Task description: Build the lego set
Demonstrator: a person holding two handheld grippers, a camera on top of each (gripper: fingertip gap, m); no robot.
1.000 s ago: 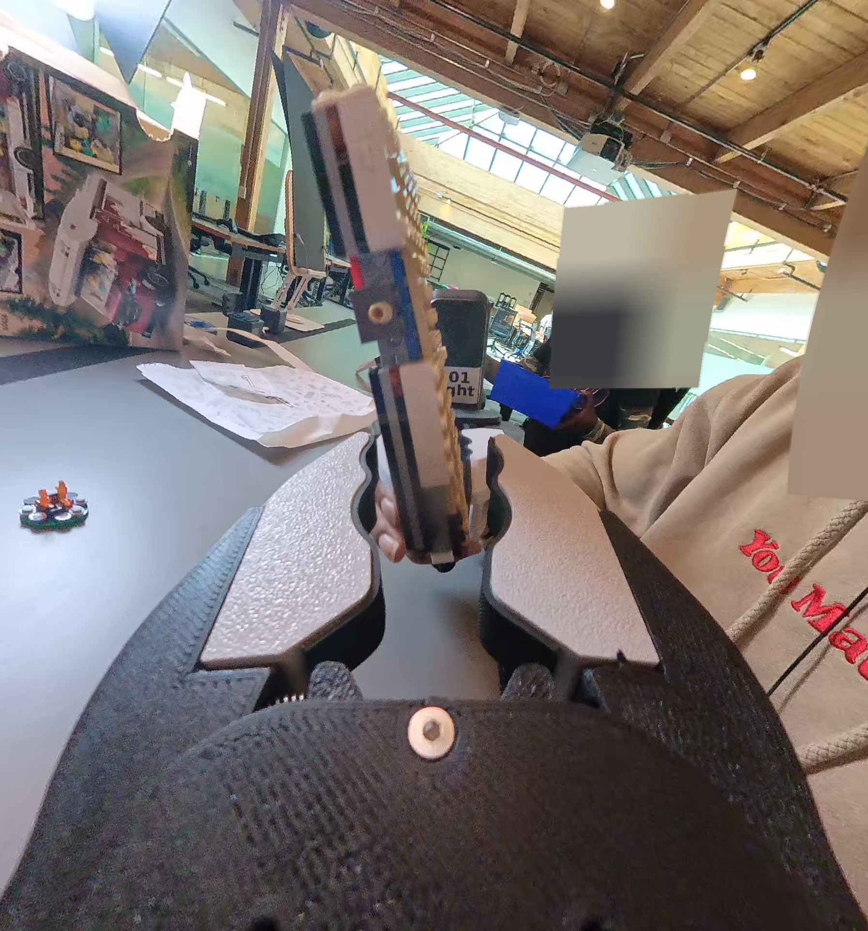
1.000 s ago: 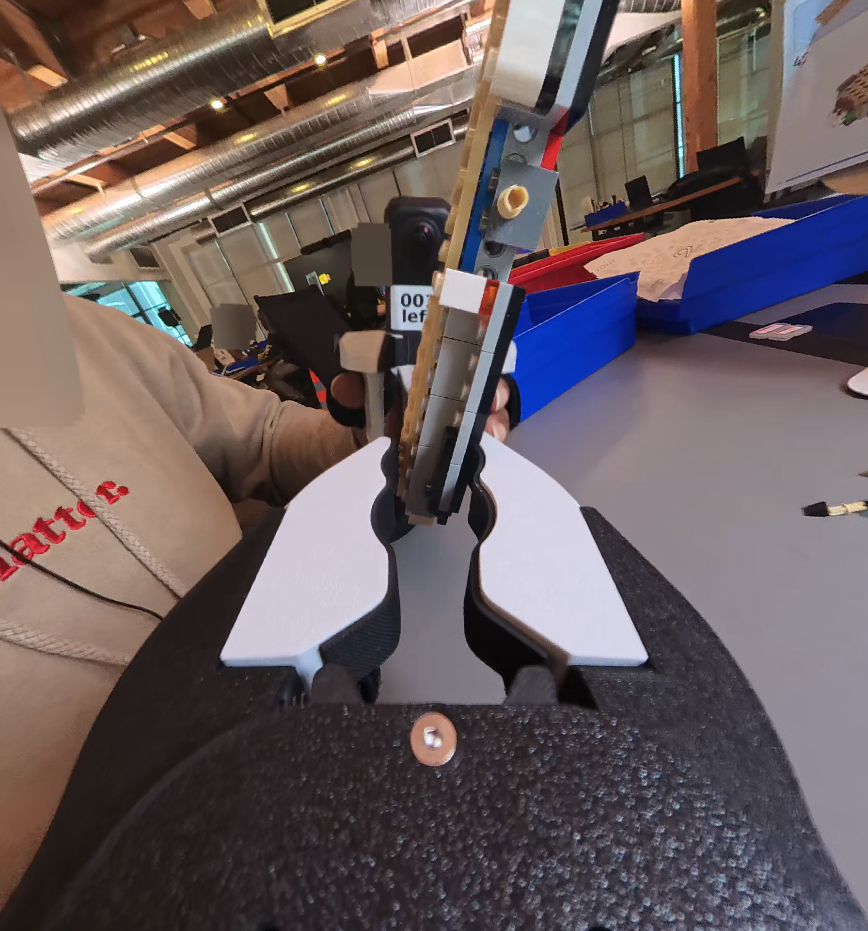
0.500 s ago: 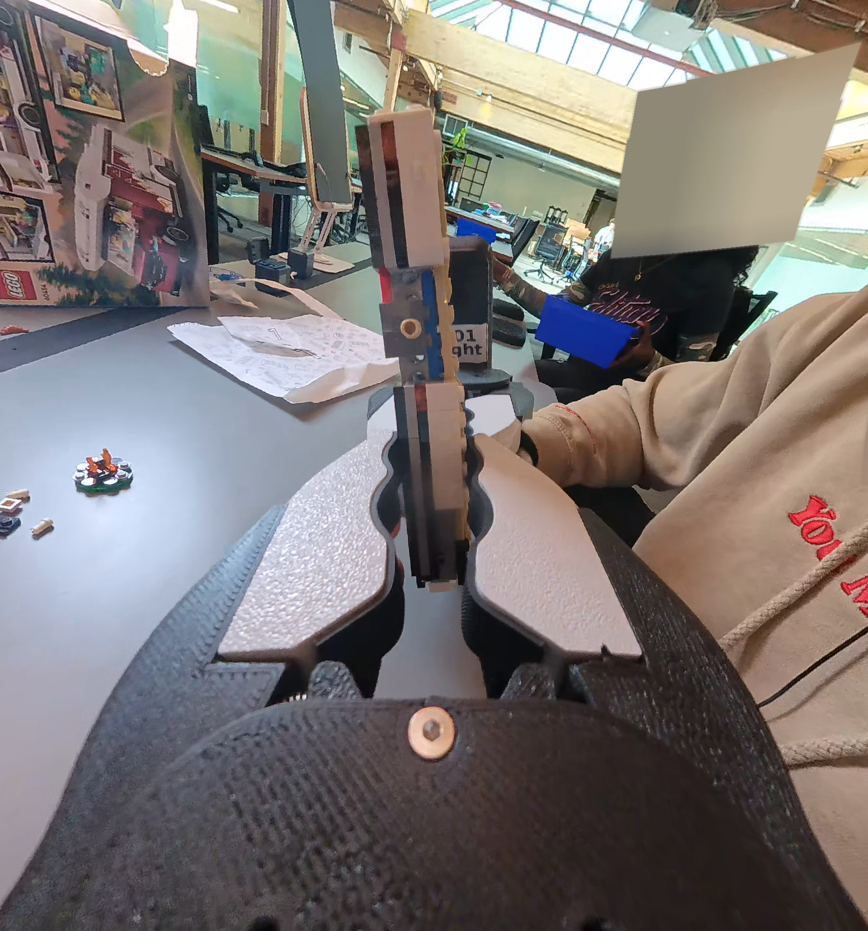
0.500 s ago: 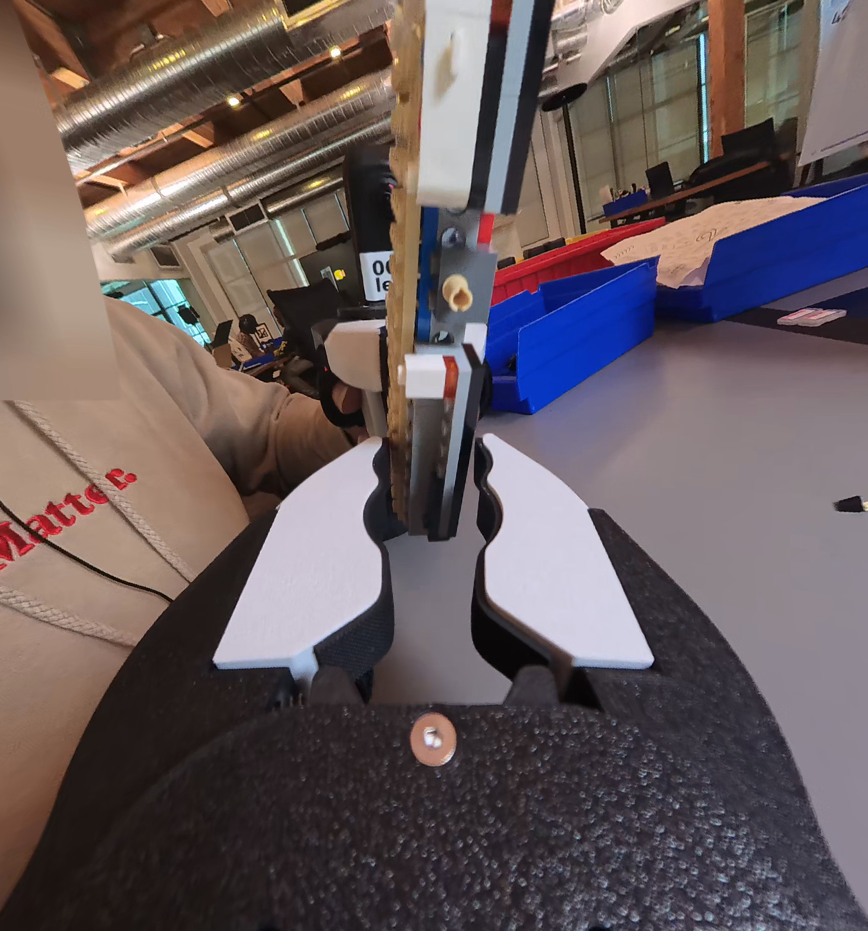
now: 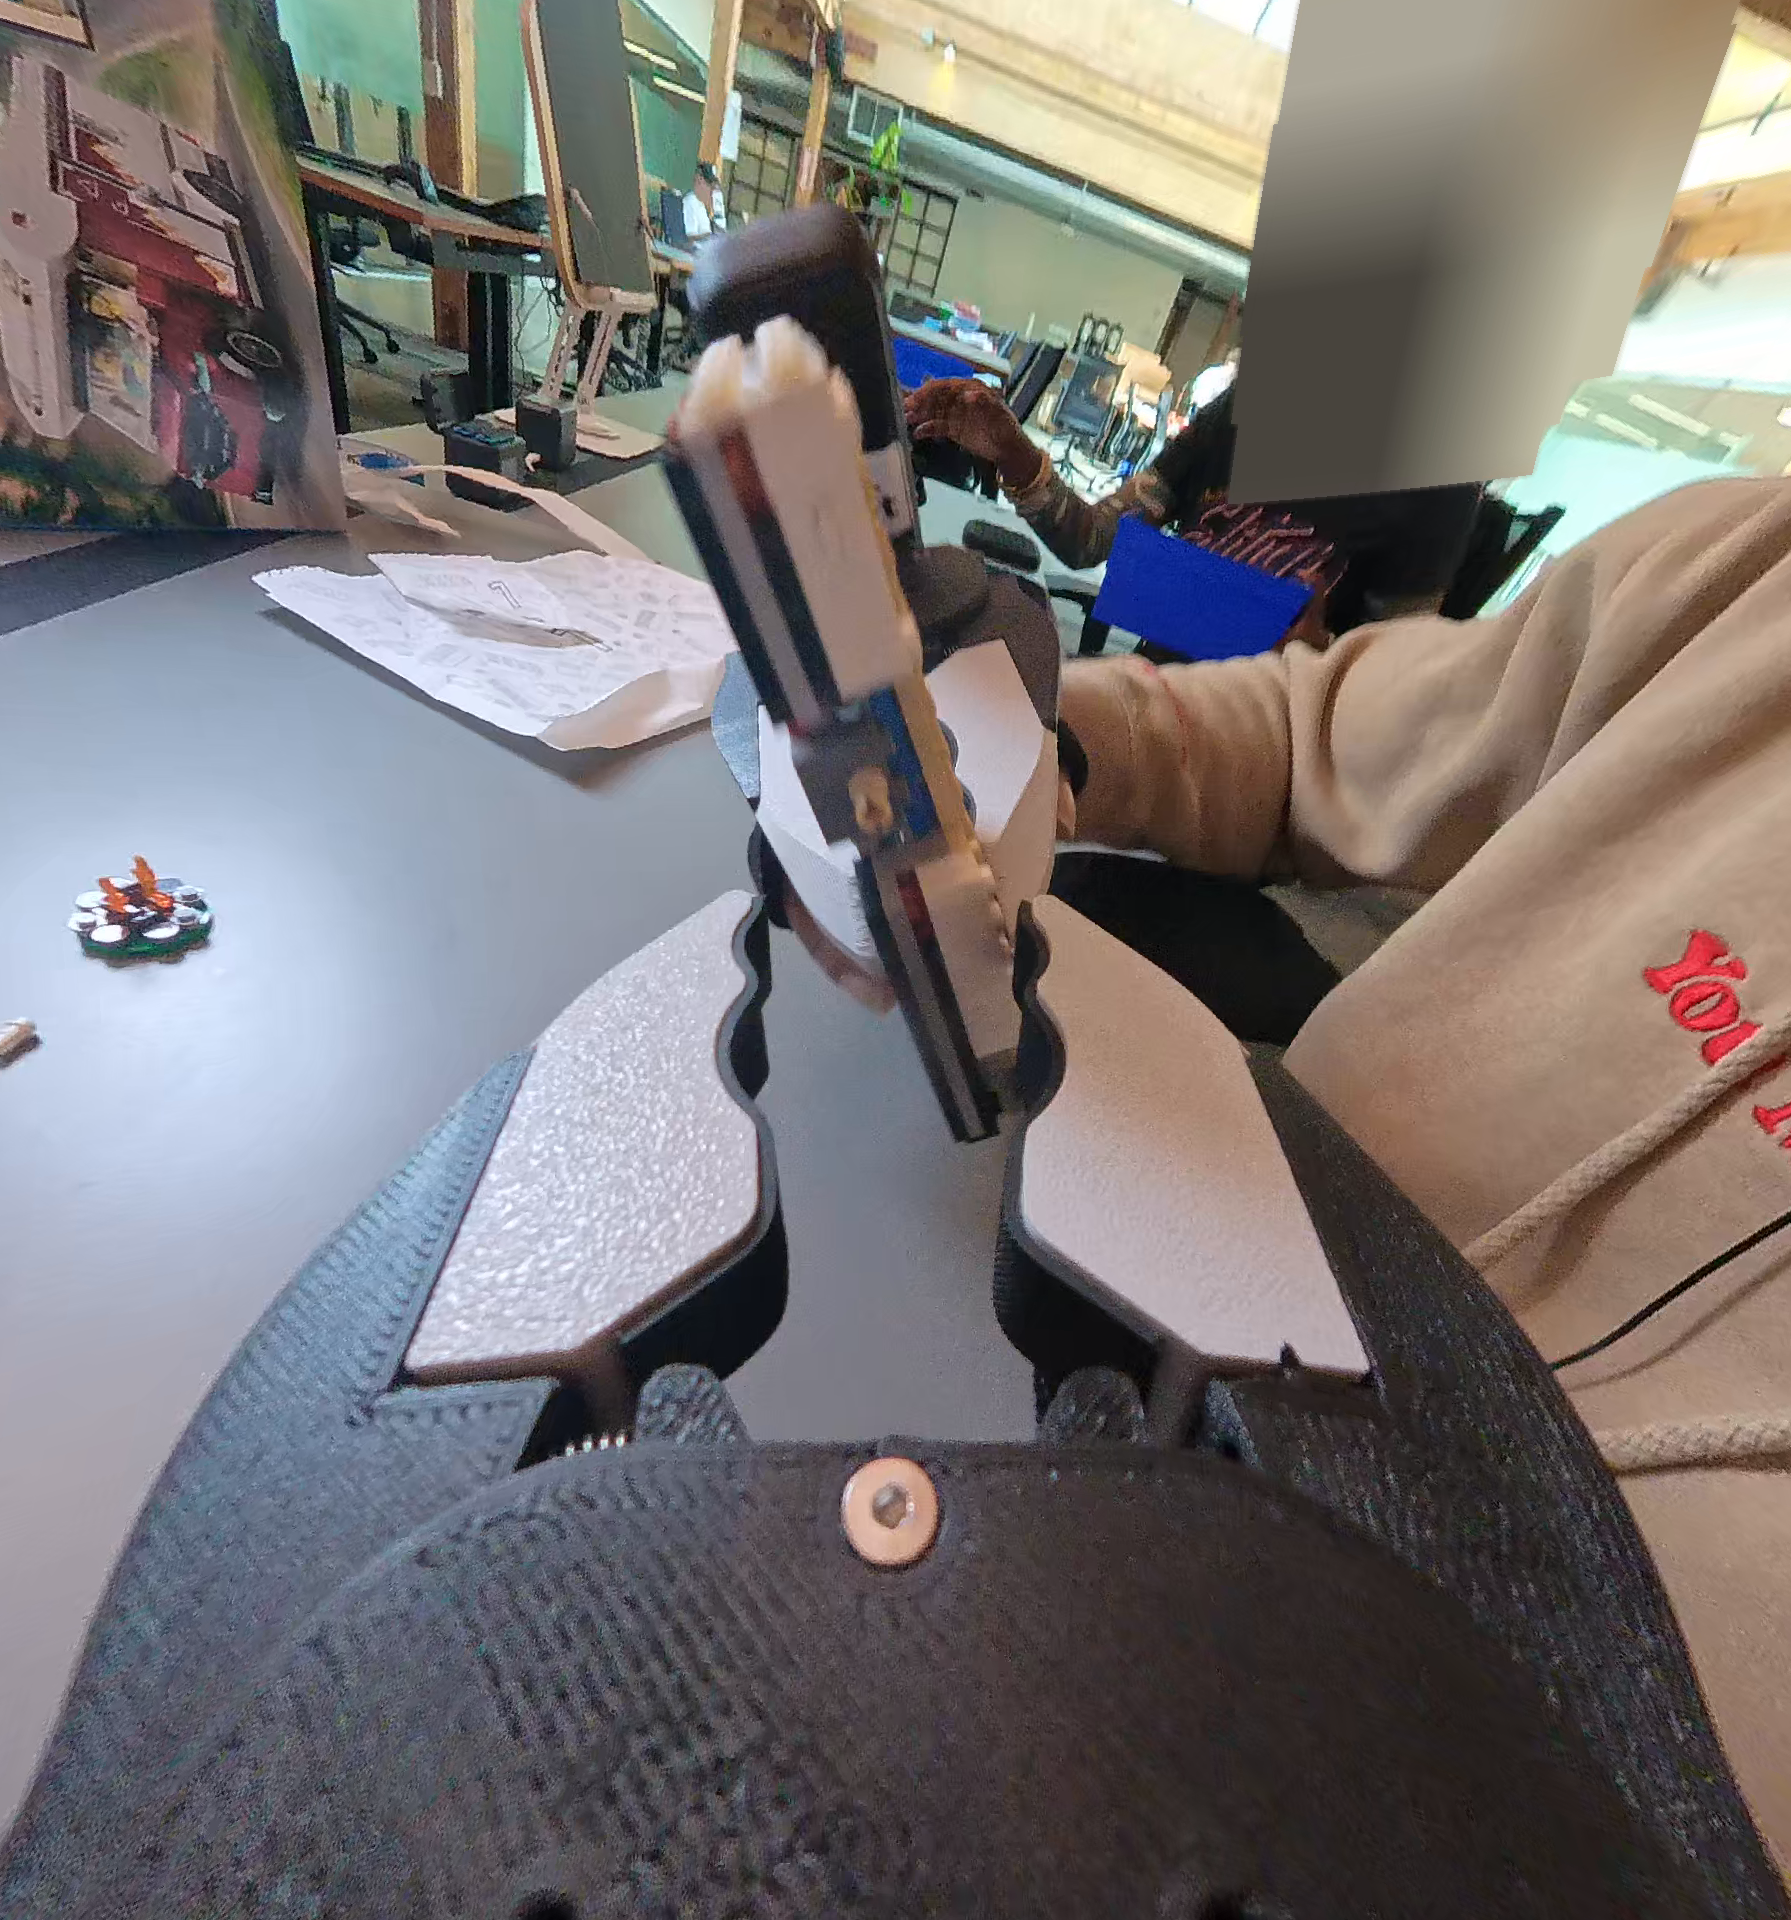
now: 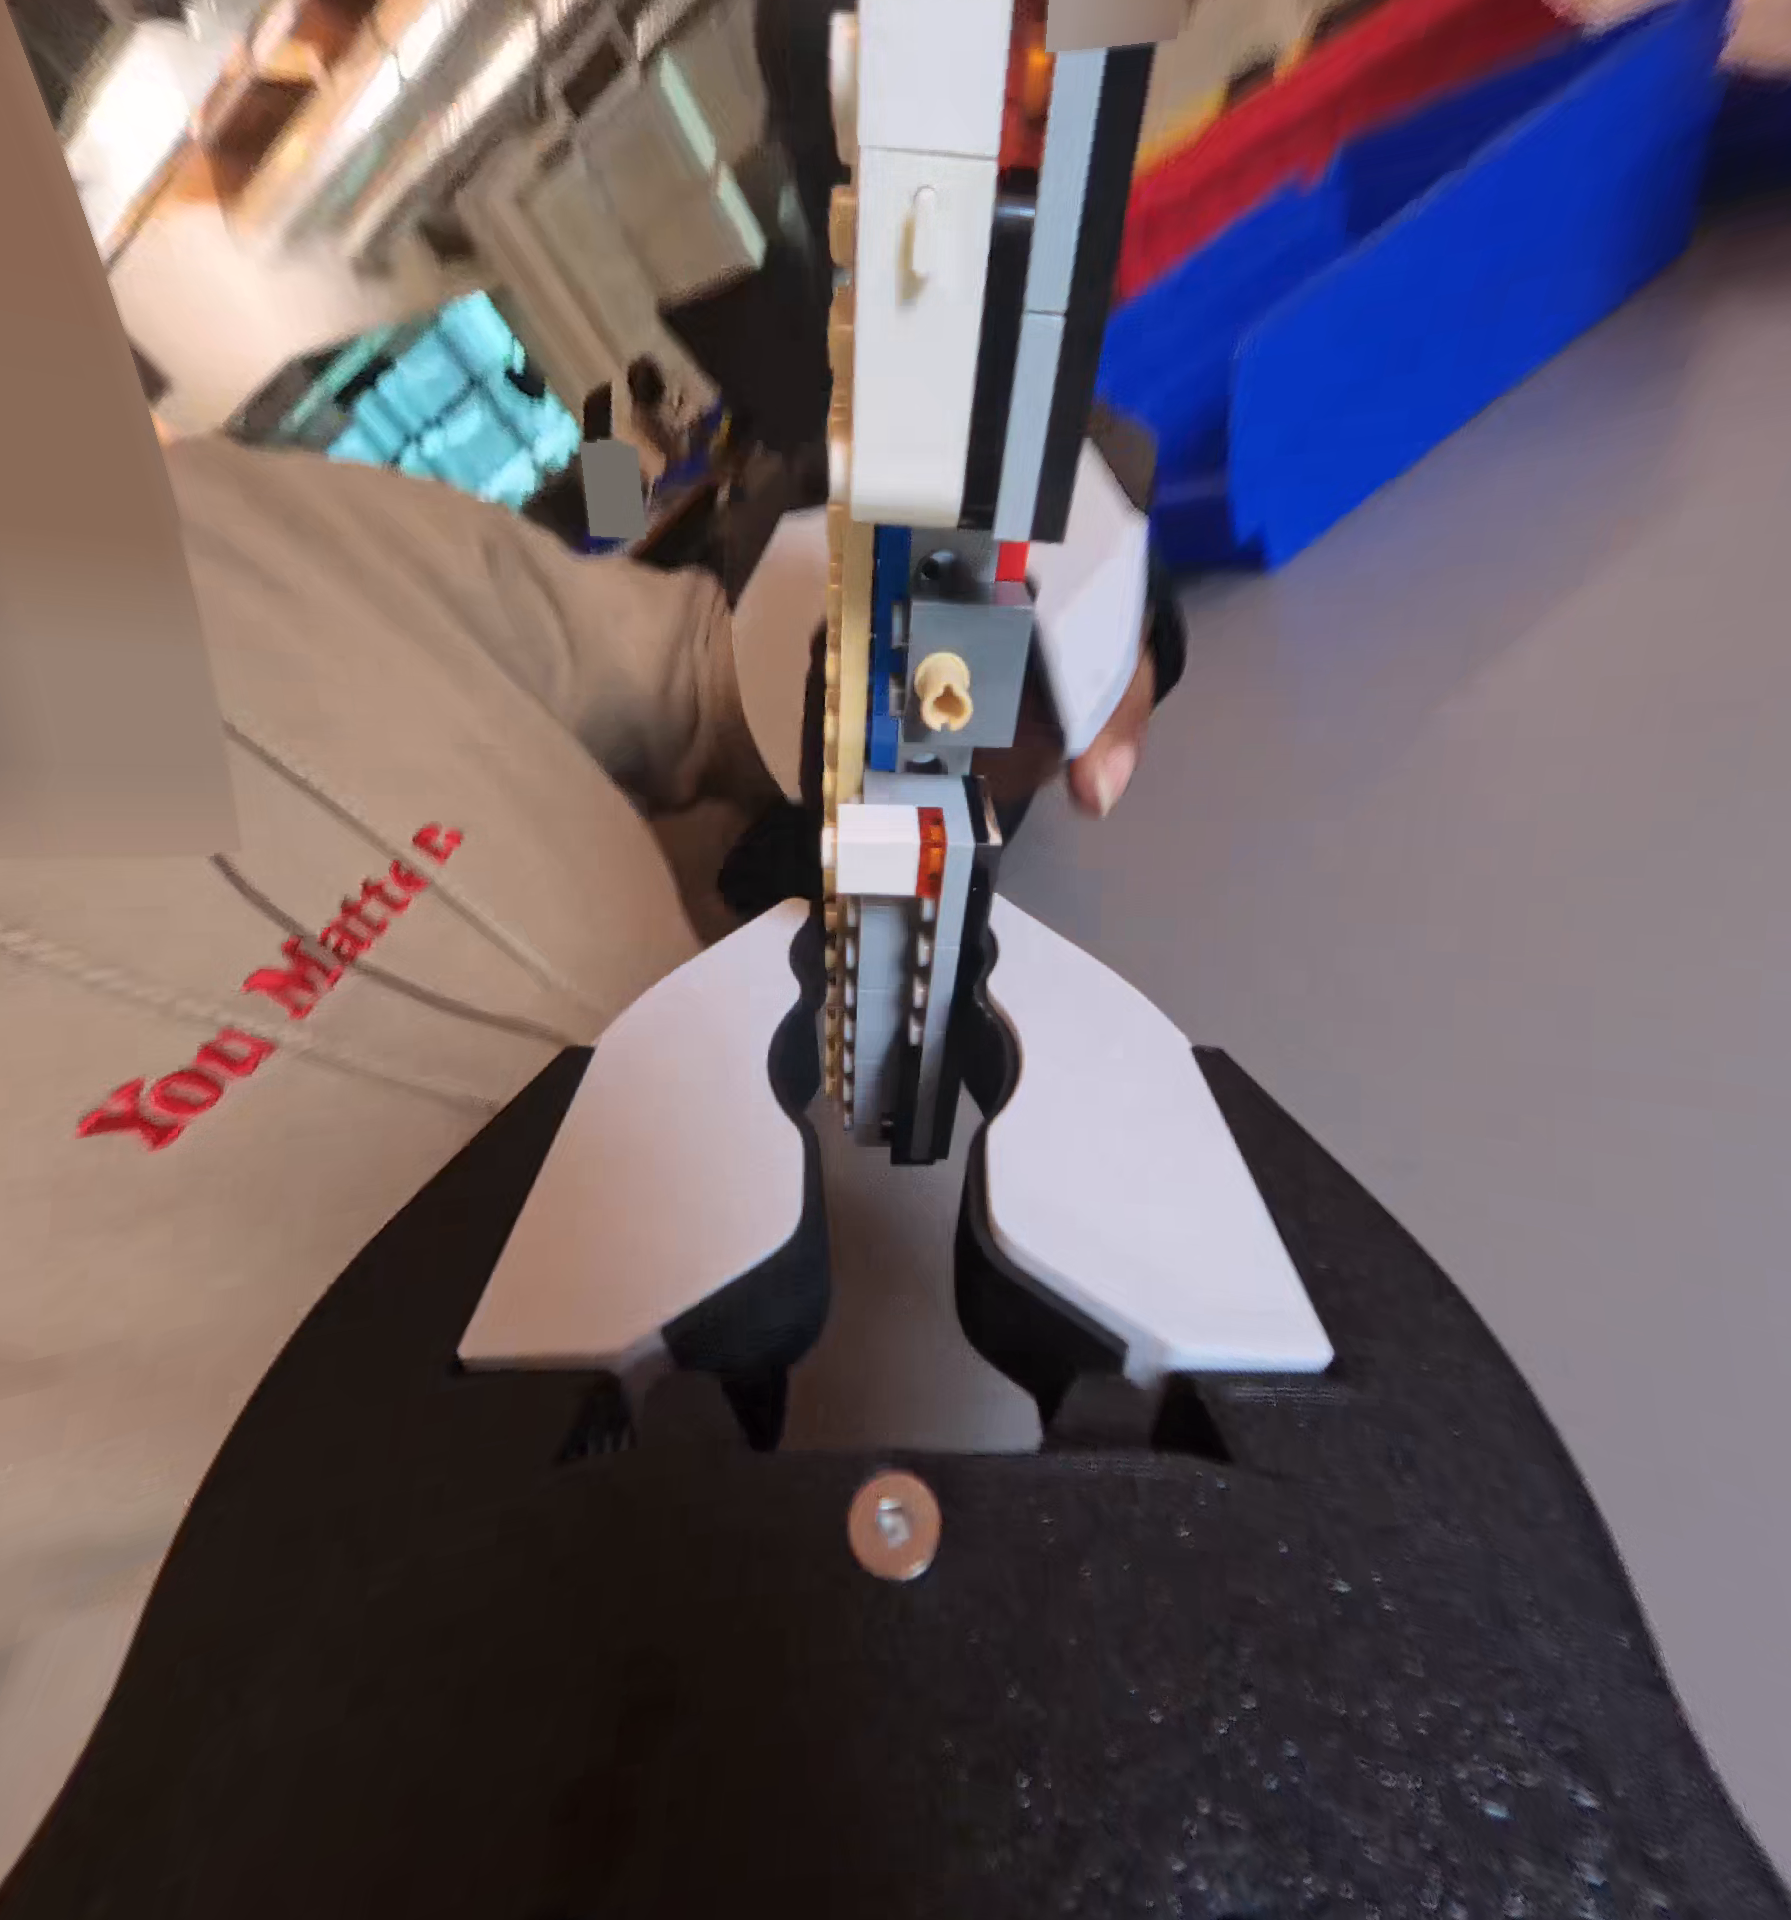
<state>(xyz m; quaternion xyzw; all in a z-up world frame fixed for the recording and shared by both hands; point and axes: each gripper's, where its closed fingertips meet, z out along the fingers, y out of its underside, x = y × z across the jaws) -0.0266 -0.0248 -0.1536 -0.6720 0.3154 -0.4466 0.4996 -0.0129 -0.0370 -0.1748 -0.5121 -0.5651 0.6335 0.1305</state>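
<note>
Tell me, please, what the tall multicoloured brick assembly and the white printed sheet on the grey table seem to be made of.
The tall multicoloured brick assembly: apparently hard moulded plastic, smooth and slightly glossy, with studs and sharp edges. The white printed sheet: apparently thin matte paper, since it is creased and its edge curls up from the grey table.

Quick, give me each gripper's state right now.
Left gripper: open; the brick assembly leans on one finger only.
Right gripper: closed on the brick assembly.

Black textured gripper bodies, pale grey fingers with wavy black edges, silver screw, beige hoodie
</note>
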